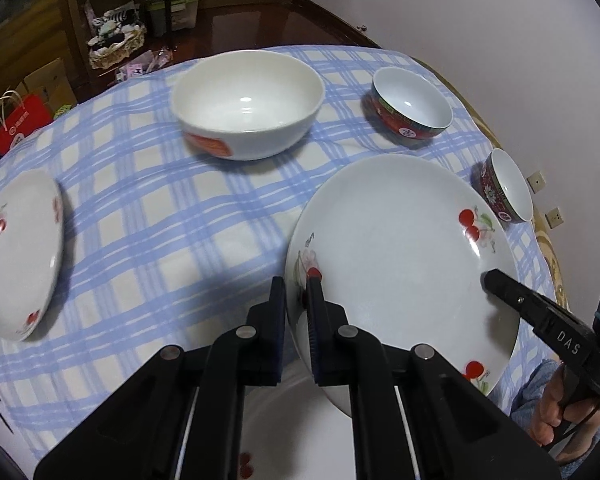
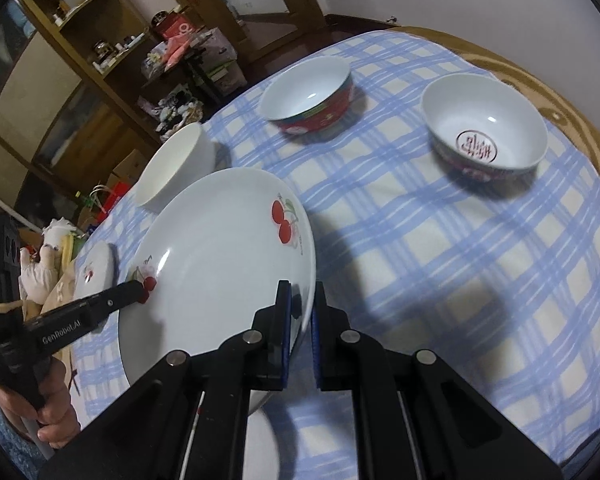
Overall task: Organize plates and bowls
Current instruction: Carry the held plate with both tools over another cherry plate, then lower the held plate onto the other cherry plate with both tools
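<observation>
A large cherry-printed plate (image 1: pixel 400 264) is held lifted and tilted above the checked tablecloth (image 1: pixel 160 240), its left rim clamped by the left gripper (image 1: pixel 296 284) and its right rim by the right gripper (image 2: pixel 300 296). A second cherry plate (image 1: pixel 20 252) lies at the far left. Beyond are set a white bowl (image 1: pixel 248 100) and two red-patterned bowls (image 1: pixel 412 102) (image 1: pixel 508 186).

Dim indoor light (soft shadows, small glare spots), fisheye-bent edges, slight blur.

large bowl (image 1: pixel 247 104) behind held plate (image 1: pixel 400 264)
</observation>
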The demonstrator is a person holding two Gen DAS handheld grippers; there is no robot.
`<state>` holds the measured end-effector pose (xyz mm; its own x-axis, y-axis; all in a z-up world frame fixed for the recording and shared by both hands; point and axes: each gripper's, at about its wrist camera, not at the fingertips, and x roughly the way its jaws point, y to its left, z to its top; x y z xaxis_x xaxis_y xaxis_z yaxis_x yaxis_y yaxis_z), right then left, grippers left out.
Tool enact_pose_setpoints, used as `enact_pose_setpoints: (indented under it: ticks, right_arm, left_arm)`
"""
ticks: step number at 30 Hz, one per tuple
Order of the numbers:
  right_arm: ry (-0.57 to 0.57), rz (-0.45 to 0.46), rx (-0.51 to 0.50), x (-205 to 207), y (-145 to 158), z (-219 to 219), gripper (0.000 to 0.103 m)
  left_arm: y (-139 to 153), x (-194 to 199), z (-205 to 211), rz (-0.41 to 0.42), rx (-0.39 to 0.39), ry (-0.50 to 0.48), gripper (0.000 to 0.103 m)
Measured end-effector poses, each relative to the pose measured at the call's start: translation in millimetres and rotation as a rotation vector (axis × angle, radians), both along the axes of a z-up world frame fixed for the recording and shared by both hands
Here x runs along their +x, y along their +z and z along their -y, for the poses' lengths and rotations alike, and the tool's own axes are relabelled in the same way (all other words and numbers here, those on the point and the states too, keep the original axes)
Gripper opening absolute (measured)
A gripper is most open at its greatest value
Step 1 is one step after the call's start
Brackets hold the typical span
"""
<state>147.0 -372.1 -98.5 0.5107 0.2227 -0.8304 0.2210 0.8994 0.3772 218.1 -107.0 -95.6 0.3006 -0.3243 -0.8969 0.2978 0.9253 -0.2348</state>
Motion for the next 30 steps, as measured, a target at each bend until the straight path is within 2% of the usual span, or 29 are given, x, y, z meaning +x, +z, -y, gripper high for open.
enact_pose_setpoints:
  ticks: [5, 10, 16, 19, 25, 30]
  right_arm:
    - [0.013, 0.019, -0.010, -14, 15, -17, 0.009]
    - [0.022, 0.044, -0.014, -27, 30, -32, 0.009]
    - [0.048, 0.053, -0.027, -42, 40, -49, 0.009]
    - [0.052, 0.051, -0.028, -50, 41, -54, 0.009]
    - [0.073, 0.050, -0.015, -65, 38, -63, 0.009]
    - [0.136, 0.051, -0.073, -77, 30, -82, 0.009]
  left_arm:
    - [9, -20, -19, 0.006, -0.008, 0.009, 0.010]
    - [14, -39, -35, 0.023, -0.024, 0.071, 0.011]
    - [21, -59, -55, 0.028, -0.036, 0.100, 0.011]
    - [26, -69, -58, 0.052, -0.012, 0.091, 0.011]
    - [18, -86, -71, 0.024, -0.010, 0.105, 0.011]
    - [10, -98, -78, 0.003, 0.046, 0.125, 0.012]
